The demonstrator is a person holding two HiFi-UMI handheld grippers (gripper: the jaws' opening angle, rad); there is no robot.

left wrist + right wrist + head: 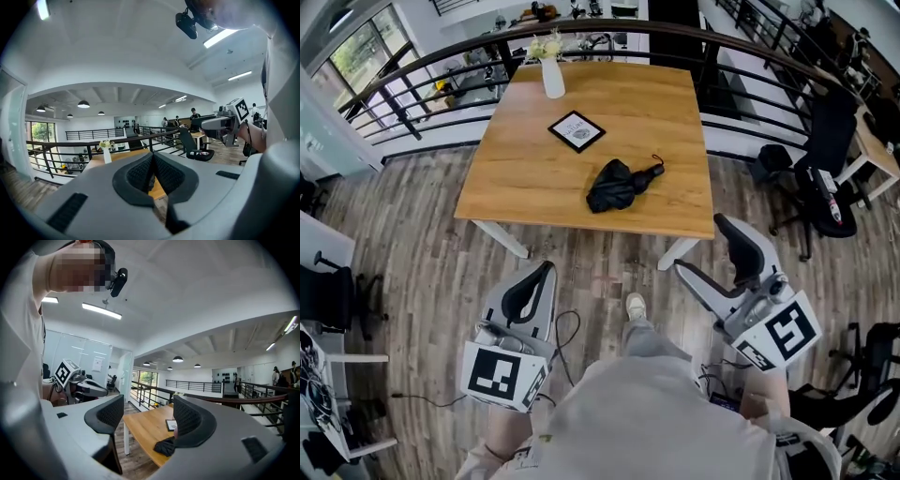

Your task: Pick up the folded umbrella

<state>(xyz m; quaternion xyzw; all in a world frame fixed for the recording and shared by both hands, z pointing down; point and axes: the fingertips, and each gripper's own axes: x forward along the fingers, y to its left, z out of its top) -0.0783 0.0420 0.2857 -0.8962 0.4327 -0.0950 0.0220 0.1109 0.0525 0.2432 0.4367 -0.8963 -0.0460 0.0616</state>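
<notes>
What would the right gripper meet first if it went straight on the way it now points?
Probably the wooden table, near its front edge, or just the air above it: the open right gripper seems higher than the top. The folded umbrella lies a little right of that line.

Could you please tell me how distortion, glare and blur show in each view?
Head view: evenly lit, folded umbrella sharp, railing bowed by the lens. Left gripper view: strong fisheye, dark corners, glaring ceiling strip light. Right gripper view: same fisheye and dark corners, background slightly soft.
</notes>
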